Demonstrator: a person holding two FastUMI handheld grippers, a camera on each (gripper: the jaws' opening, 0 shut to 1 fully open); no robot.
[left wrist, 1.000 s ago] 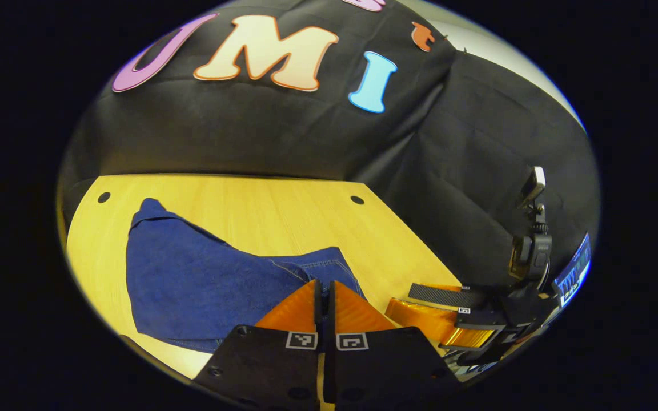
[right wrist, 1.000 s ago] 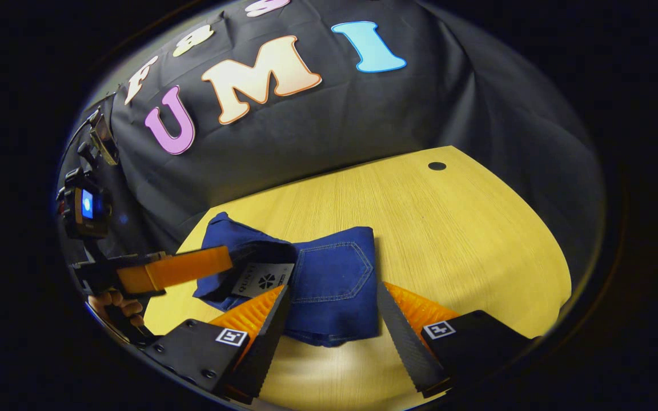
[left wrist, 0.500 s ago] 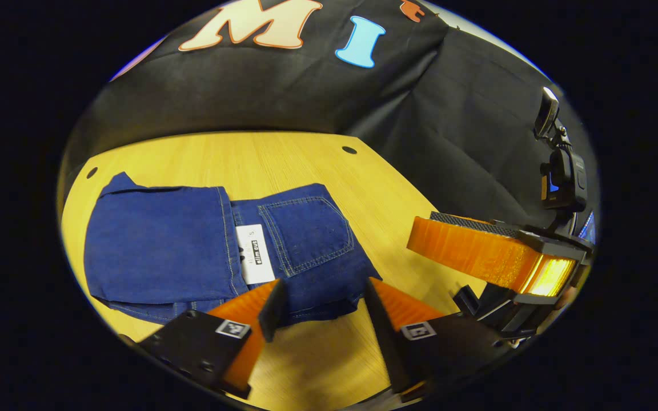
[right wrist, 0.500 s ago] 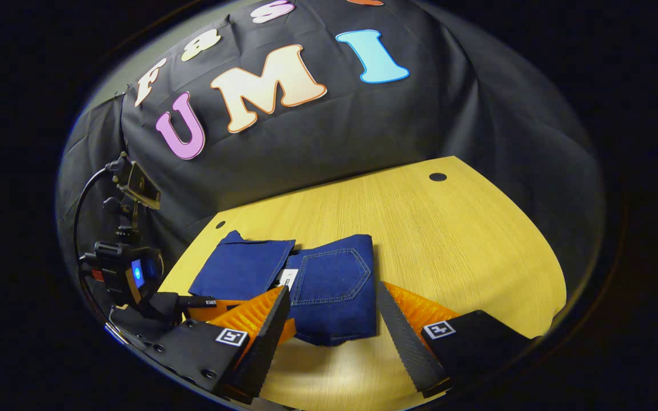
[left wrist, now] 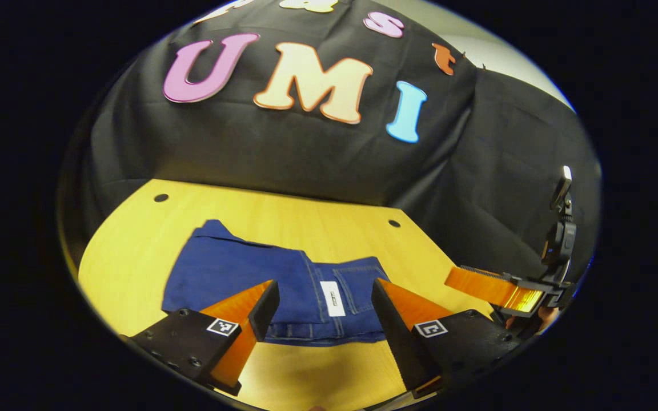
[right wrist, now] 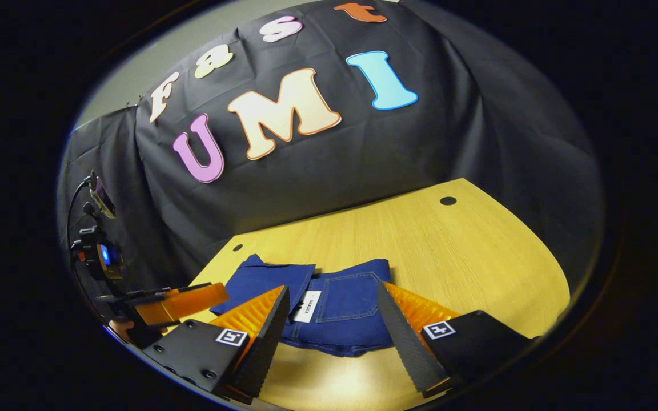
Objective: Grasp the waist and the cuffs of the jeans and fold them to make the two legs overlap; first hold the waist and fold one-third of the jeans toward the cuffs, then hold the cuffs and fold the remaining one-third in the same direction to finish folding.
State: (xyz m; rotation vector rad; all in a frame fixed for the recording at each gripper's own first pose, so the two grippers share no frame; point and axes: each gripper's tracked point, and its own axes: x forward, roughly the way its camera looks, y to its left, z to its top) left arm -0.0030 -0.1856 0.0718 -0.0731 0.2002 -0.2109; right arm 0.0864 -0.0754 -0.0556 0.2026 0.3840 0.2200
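The jeans (left wrist: 283, 285) lie folded in a flat bundle on the wooden table (left wrist: 135, 251), white tag (left wrist: 333, 298) facing up beside a back pocket (right wrist: 354, 297). The left gripper (left wrist: 323, 305) hangs just above their near edge, fingers spread wide, gripping nothing. The right gripper (right wrist: 332, 319) likewise hangs spread apart and empty over the near edge.

Light falls from overhead onto table (right wrist: 477, 257); you get soft glare patch on wood at near edge, below jeans (right wrist: 340, 311). Booth wall behind table stays dim. Strong fisheye bending toward rim of table in both views. Focus sharp mid-table, slight softness at near edge.
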